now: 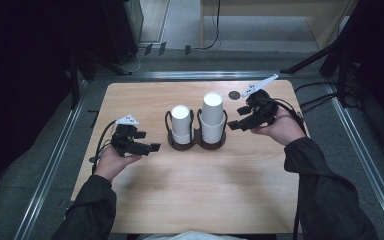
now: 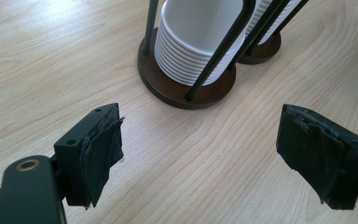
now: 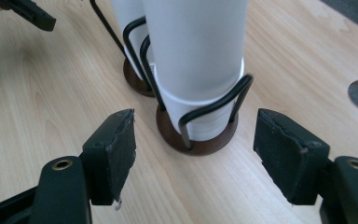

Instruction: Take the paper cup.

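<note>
1. High view: two stacks of white cups stand upside down in a double wire holder (image 1: 197, 142) at the centre of the frame, on a wooden table (image 1: 190, 195). The left stack (image 1: 181, 123) is lower, the right stack (image 1: 213, 116) taller
2. High view: left gripper (image 1: 152, 147) at mid-left, jaws apart and empty, near the holder but clear of it. Right gripper (image 1: 232, 124) just right of the taller stack, jaws apart, nothing in them
3. High view: a dark round hole (image 1: 234, 95) in the tabletop sits above the right gripper
4. Left gripper view: left stack (image 2: 200, 42) at top centre shows ribbed rims at its base; black wire uprights cross in front of it, on a dark brown round base (image 2: 168, 88). Both pads (image 2: 105, 149) stand wide, bare wood between
5. Right gripper view: right stack (image 3: 196, 46) at top centre, smooth white, ringed low by a wire loop. Pads (image 3: 121, 144) wide apart, short of the cups. Left gripper's jaw tip at upper left
</note>
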`<action>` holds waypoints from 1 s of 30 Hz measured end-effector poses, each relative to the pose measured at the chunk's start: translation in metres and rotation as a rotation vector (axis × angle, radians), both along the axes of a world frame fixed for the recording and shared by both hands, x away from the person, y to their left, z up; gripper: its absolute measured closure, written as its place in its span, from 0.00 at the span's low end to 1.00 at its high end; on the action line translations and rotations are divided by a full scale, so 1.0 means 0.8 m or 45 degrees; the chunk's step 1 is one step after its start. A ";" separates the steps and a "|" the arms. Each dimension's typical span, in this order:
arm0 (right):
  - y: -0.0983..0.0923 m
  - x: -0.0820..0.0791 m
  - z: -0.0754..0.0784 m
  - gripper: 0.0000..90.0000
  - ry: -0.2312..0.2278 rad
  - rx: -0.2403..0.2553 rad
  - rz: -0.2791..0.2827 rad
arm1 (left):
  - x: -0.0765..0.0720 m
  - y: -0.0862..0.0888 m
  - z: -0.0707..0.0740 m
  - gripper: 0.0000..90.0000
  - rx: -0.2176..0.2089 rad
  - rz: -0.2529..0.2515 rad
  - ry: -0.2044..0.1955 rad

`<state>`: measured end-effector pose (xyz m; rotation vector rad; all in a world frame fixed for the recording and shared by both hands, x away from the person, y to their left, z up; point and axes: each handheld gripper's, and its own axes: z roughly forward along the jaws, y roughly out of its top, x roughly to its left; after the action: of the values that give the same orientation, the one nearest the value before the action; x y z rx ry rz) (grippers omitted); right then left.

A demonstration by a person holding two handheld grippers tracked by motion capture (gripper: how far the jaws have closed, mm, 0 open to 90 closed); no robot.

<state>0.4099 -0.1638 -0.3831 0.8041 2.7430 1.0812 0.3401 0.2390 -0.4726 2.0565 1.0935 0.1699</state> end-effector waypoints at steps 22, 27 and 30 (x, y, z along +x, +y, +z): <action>0.063 0.044 0.034 0.23 0.060 -0.152 0.064 | 0.005 0.002 0.002 0.17 0.014 -0.023 -0.019; 0.080 0.052 0.036 0.23 0.063 -0.192 0.075 | 0.005 0.001 0.002 0.17 0.018 -0.034 -0.012; 0.088 0.056 0.035 0.23 0.066 -0.225 0.080 | 0.005 0.002 0.002 0.17 0.016 -0.037 -0.009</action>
<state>0.4544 -0.0930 -0.3550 0.7356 2.8738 0.8232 0.3445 0.2403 -0.4711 2.0807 1.0599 0.1703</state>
